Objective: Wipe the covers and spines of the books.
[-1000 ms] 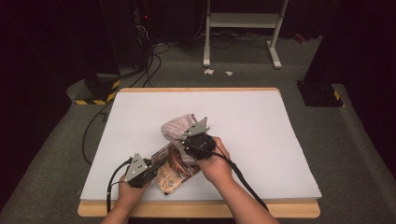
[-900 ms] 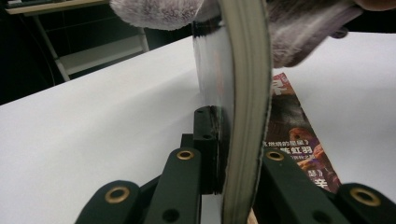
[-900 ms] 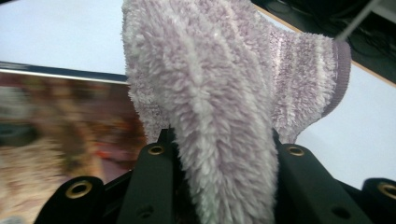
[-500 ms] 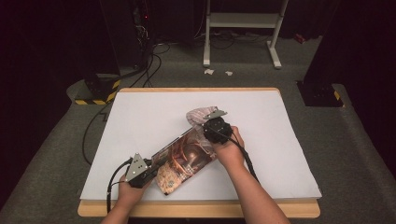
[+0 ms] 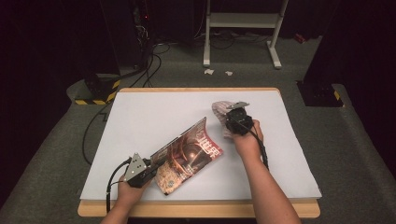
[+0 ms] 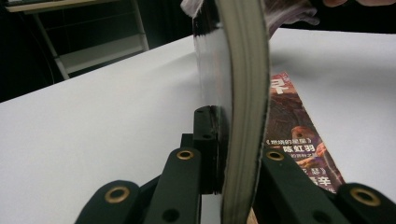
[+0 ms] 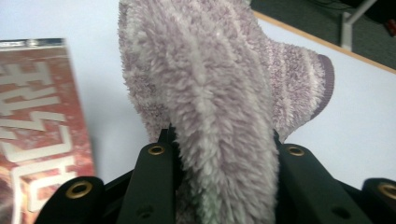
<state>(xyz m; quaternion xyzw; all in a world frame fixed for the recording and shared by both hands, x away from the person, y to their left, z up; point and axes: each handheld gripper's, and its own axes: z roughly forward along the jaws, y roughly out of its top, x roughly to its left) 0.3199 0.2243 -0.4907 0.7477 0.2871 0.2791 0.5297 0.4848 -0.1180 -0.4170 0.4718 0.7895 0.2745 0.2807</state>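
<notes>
Raised magazine (image 5: 189, 154) between grippers; bare table (image 5: 154, 112) beyond.

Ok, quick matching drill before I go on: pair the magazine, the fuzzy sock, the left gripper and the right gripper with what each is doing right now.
Things:
1. magazine
2. fuzzy sock
3. left gripper
4. right gripper

States:
A. shut on a thick stack of pages
B. clamped between black jaws, pale purple and striped
C. partly lifted, cover curving up off the white table
D. shut on soft fabric, to the right of the magazine in the high view

Pairs: 1-C, 2-B, 3-A, 4-D
</notes>
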